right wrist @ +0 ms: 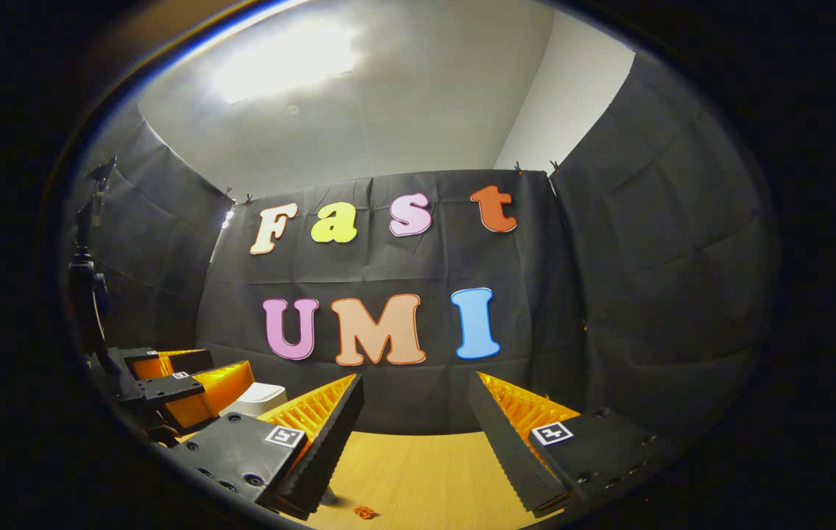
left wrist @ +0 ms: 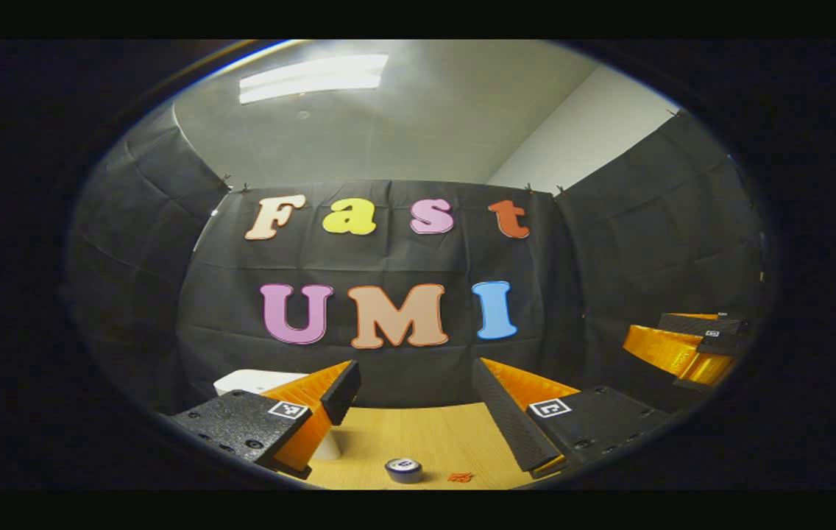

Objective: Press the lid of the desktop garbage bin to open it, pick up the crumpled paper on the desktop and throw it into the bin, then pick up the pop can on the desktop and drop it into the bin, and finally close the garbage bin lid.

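Wooden desktop [left wrist: 433, 442] under white ceiling [left wrist: 418, 125]

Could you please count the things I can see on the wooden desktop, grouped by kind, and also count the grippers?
White garbage bin: 1, lid down
Pop can: 1, standing upright
Small crumpled paper: 1
Grippers: 2, the left gripper and the right gripper, both with fingers apart and empty
Total: 5
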The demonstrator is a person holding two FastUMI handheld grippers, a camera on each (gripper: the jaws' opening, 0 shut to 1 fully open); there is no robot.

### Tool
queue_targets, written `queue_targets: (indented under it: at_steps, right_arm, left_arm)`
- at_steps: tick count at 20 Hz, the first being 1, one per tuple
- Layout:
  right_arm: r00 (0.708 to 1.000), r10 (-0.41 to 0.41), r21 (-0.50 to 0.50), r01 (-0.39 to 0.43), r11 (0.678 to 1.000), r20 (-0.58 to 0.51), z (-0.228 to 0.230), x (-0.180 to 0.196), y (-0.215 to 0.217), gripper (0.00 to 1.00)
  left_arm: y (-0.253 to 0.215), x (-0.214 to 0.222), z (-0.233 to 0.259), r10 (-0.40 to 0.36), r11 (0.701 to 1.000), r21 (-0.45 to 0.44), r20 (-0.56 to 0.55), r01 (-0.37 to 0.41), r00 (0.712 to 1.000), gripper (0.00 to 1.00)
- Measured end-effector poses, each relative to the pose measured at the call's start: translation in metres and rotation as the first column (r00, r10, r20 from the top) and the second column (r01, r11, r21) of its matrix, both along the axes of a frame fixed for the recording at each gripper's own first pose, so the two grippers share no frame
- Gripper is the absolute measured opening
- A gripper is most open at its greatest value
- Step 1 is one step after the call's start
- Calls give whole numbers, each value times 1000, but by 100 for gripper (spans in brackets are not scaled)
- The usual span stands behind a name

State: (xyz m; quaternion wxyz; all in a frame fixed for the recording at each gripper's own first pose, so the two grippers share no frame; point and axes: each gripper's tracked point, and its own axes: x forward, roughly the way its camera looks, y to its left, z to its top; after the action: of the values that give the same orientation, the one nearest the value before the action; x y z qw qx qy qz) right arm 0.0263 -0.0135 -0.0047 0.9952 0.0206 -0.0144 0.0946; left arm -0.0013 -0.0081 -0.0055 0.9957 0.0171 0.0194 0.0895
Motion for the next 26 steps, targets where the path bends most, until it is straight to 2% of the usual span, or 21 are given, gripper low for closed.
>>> queue_targets:
  at_steps: [3, 7, 9, 16, 22, 26]
  right_arm:
    - [998, 46, 30, -45, 999, -30, -5, 4, 6, 95]
    - [997, 65, 38, -63, 997, -48, -8, 6, 15, 95]
    - [997, 66, 32, -65, 997, -49, -8, 7, 21, 95]
    - [999, 24, 1, -24, 1000, -29, -4, 4, 48, 95]
    - [999, -29, -38, 28, 999, -30, -9, -4, 67, 96]
    - [996, -76, -55, 74, 996, -36, -13, -6, 73, 95]
  left_arm:
    - [5, -11, -6, 41, 999, -4, -10, -41, 999, 94]
    - [19, -19, -6, 79, 997, 13, -26, -79, 997, 92]
    - [25, -17, -3, 78, 997, 12, -22, -78, 997, 94]
    - [65, -16, 0, 66, 998, 14, -13, -66, 998, 94]
    - [125, 0, -6, 104, 992, 77, -13, -102, 995, 93]
    - [161, 19, -19, 119, 990, 84, -18, -118, 993, 94]
